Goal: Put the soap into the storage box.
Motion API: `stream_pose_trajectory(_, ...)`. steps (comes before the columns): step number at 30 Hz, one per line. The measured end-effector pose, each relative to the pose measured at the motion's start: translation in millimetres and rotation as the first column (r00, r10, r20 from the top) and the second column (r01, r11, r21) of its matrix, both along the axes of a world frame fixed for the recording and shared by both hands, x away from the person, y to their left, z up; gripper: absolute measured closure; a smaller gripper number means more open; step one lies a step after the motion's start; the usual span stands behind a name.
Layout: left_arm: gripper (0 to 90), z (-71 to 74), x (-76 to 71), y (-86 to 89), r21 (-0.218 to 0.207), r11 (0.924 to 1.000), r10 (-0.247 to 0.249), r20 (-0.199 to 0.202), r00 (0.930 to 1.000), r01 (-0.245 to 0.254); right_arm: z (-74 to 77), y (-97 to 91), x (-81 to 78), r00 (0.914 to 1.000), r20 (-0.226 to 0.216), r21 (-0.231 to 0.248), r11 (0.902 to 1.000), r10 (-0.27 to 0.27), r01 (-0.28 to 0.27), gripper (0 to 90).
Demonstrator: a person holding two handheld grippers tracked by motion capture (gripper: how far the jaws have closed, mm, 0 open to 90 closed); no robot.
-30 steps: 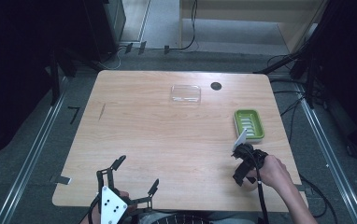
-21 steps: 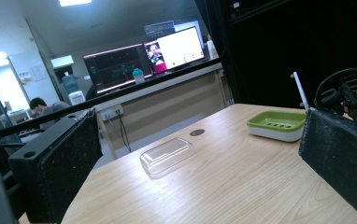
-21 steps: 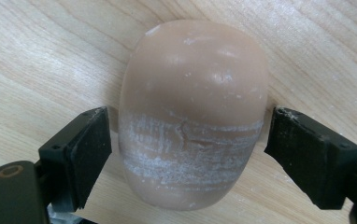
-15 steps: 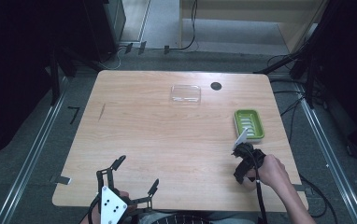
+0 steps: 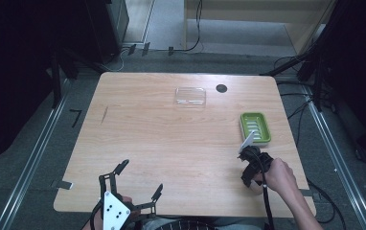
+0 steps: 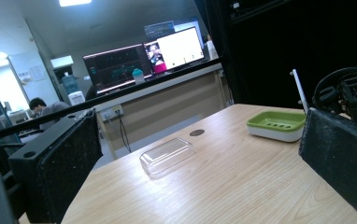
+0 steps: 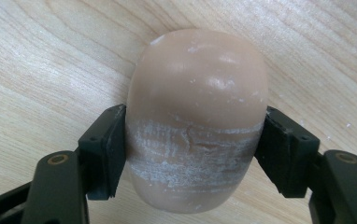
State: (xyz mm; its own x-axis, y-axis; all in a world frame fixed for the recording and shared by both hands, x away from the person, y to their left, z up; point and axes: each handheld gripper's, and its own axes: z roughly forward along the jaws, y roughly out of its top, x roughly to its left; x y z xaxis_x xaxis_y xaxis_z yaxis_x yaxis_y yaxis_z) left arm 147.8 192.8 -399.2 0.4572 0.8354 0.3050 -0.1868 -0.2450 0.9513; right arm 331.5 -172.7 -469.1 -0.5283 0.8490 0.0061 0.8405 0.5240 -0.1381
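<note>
A beige oval soap bar (image 7: 196,121), scuffed white across its middle, lies on the wooden table (image 5: 171,143). My right gripper (image 7: 193,154) points down at it near the table's front right (image 5: 249,178). Its jaws have just been closing and both pads now press on the bar's sides. A green soap dish (image 5: 255,127) stands just beyond that hand. My left gripper (image 5: 142,177) rests at the front left edge, open with nothing between its jaws (image 6: 200,168).
A clear plastic lid (image 5: 190,96) lies at the back middle of the table, with a round black hole (image 5: 221,88) to its right. In the left gripper view the lid (image 6: 167,156) and dish (image 6: 276,125) lie ahead. Dark racks and cables surround the table.
The right gripper's jaws have drawn in around the soap bar while both hands stayed where they were. The left gripper is unchanged.
</note>
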Motion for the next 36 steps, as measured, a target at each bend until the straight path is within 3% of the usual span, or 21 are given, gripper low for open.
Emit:
stream_pose_trajectory(16,0.0,0.0,0.3,0.0,0.001,1.0000,0.002,0.000,1.0000,-0.002,6.5,-5.6,2.6,0.9998,-0.010,0.010,0.9998,0.015,-0.015,33.1)
stream_pose_trajectory(36,0.0,-0.2,0.6,-0.7,0.001,1.0000,0.001,-0.002,1.0000,-0.001,12.9,-17.6,4.5,0.9982,-0.056,-0.026,0.9994,0.022,-0.024,33.4)
